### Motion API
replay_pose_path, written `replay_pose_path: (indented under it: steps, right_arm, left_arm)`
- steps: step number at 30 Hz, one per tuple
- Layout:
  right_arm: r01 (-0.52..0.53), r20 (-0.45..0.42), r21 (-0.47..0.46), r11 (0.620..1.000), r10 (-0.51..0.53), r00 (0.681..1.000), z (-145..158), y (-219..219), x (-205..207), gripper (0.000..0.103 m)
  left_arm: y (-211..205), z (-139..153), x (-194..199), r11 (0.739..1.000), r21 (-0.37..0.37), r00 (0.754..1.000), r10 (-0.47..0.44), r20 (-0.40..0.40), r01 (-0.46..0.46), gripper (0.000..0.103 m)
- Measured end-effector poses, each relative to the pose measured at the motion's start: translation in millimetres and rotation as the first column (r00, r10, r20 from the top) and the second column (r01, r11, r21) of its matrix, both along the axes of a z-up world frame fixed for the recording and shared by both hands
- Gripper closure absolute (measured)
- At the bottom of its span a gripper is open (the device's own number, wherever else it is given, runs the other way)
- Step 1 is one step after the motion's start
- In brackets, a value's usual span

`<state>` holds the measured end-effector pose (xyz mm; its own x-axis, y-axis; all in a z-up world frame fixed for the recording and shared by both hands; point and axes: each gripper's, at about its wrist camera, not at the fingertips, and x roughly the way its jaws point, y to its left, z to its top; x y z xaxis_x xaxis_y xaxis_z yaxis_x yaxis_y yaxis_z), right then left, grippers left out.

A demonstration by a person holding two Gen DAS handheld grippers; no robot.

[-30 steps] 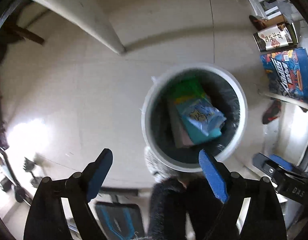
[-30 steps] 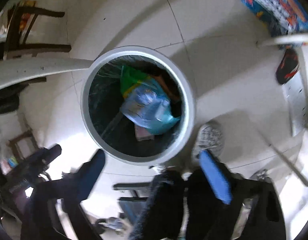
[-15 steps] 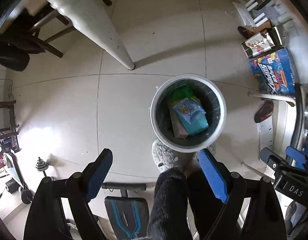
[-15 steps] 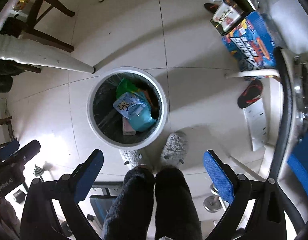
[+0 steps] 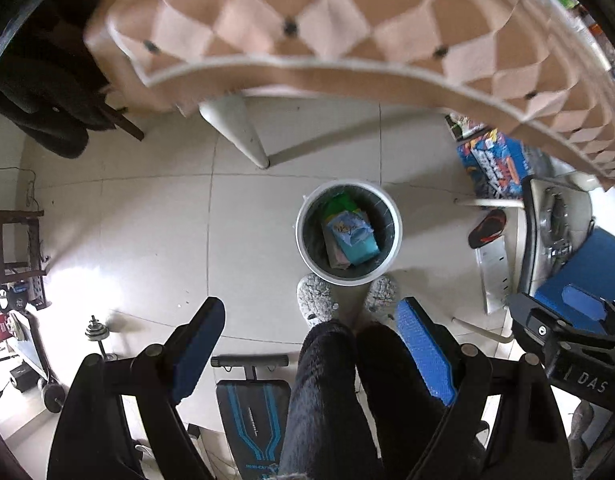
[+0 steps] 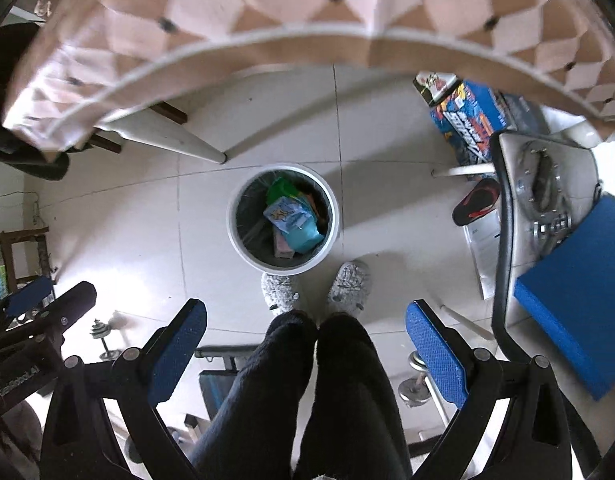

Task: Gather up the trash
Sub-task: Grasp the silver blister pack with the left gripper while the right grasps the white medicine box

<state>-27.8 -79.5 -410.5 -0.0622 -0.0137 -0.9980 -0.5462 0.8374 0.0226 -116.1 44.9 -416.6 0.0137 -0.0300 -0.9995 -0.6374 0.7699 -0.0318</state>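
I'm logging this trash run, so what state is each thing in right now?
Left claw: open, holding nothing.
Right claw: open, holding nothing.
Trash bin: upright on the floor, lidless, lined with a dark bag.
Blue packet: lying inside the bin, on top.
Green packet: inside the bin, partly covered.
Slippers: on the person's feet, beside the bin.

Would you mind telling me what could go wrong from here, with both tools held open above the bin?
1. The left tool and right tool are open and empty, high above the trash bin; anything released from here might miss it.
2. The tablecloth edge hangs close ahead, so rising tools could snag it.
3. The slippers touch the bin's base; a step could tip it.
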Motion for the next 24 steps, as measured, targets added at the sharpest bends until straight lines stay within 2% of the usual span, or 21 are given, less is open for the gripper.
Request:
replay_pose_path:
  steps: [7,12,15,17,21,24]
  right_arm:
    - [0.049,0.000,0.090,0.995,-0.049,0.999,82.8,7.9,3.7,0.002]
    - [0.137,0.004,0.178,0.974,-0.140,0.990,130.0,15.0,34.0,0.002]
    - [0.181,0.034,0.217,0.959,-0.192,0.981,153.5,17.5,73.6,0.002]
    - [0.202,0.061,0.229,0.952,-0.221,0.973,164.3,16.6,104.1,0.002]
    - [0.255,0.100,0.234,0.938,-0.284,0.953,180.9,4.2,190.1,0.002]
    - [0.251,0.128,0.193,0.949,-0.278,0.952,181.7,-2.7,258.5,0.002]
  left_arm:
    - [8.2,70.9,7.5,0.998,0.066,0.998,0.016,0.062,-0.020,0.015]
    - [19.1,107.9,39.1,0.991,0.128,0.993,0.018,0.116,-0.033,0.015]
    - [31.2,126.1,73.4,0.984,0.176,0.990,0.009,0.141,-0.034,0.015]
    - [35.1,136.5,109.7,0.976,0.213,0.987,0.000,0.159,-0.034,0.015]
    - [43.7,144.6,180.7,0.977,0.208,0.984,0.011,0.180,-0.049,0.015]
    - [46.3,143.7,253.9,0.979,0.195,0.983,0.023,0.183,-0.059,0.015]
